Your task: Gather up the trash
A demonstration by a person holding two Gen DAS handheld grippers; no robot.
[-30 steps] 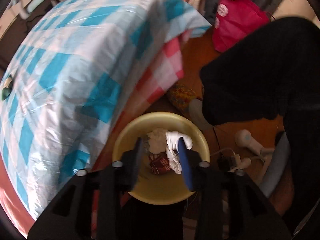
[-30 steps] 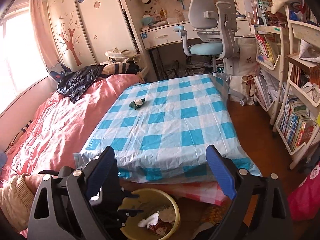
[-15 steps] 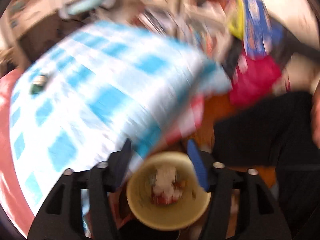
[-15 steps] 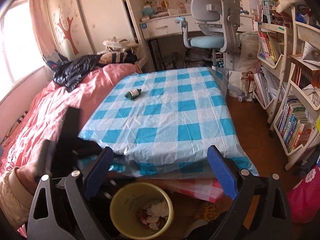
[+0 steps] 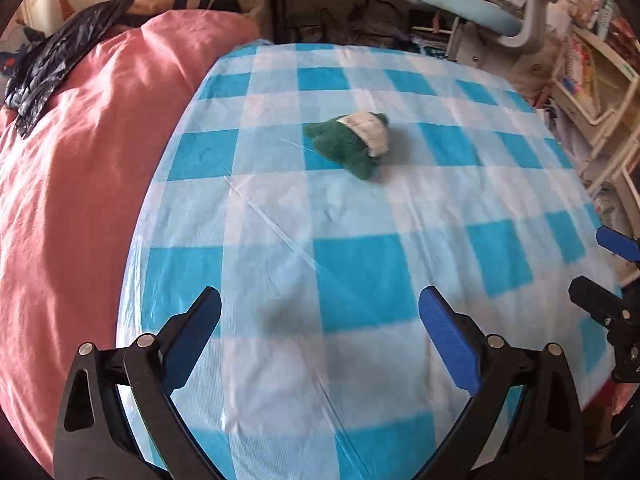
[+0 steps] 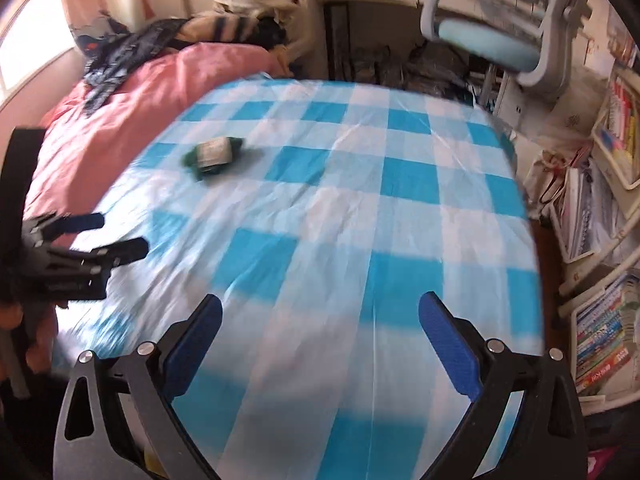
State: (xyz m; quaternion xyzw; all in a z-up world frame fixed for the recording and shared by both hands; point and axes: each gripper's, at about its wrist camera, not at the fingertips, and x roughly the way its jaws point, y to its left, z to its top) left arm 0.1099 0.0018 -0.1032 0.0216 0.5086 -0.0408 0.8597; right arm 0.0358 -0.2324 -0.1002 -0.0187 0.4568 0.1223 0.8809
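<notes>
A crumpled green wrapper with a white label (image 5: 352,142) lies on the blue-and-white checked sheet (image 5: 360,272), far ahead of my left gripper (image 5: 320,312), which is open and empty above the sheet. In the right wrist view the wrapper (image 6: 212,154) lies at the far left of the sheet (image 6: 340,240). My right gripper (image 6: 320,316) is open and empty over the sheet's near part. The left gripper (image 6: 116,236) shows at the left edge of the right wrist view. The yellow bin is out of view.
A pink duvet (image 5: 80,160) covers the bed to the left, with a dark jacket (image 5: 44,68) on it. A grey-blue desk chair (image 6: 500,32) and desk stand beyond the sheet. Bookshelves (image 6: 600,300) line the right side.
My left gripper opened over the yellow bin, dropped the white tissue in it, and swung up over the sheet. My right gripper moved forward over the sheet. The bin left both views.
</notes>
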